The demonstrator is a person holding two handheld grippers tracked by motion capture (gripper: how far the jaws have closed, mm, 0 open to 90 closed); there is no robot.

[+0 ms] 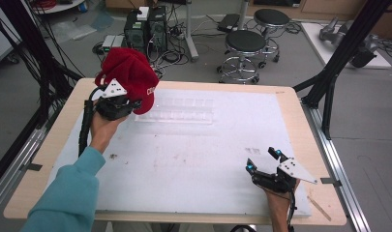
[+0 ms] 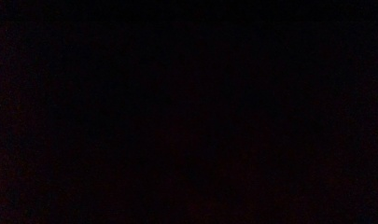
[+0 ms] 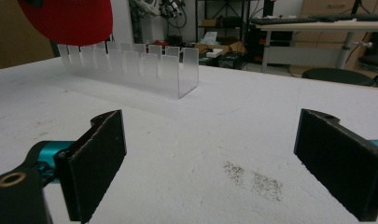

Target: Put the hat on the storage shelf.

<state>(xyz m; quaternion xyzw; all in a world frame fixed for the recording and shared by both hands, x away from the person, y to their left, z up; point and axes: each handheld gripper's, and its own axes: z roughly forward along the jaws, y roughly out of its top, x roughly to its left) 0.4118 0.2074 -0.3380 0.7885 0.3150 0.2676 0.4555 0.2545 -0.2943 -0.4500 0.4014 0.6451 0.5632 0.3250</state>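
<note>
Two grippers sit over a white mat (image 1: 193, 159) on a light wooden tabletop (image 1: 300, 111). Nearest the person, the right gripper (image 1: 263, 160) rests low at the near right of the mat, and its two black jaws are spread wide with bare mat between them. A small patch of dark specks (image 3: 254, 179) lies on the mat just ahead of it. Farther off, the left gripper (image 1: 117, 104) is lifted up at the far left, and a soft red cap with white letters (image 1: 130, 77) covers its front. Its jaws are hidden, so I cannot tell how they stand. The left gripper view is all dark. A clear plastic rack with slots (image 3: 130, 65) stands on the mat just beside the cap.
</note>
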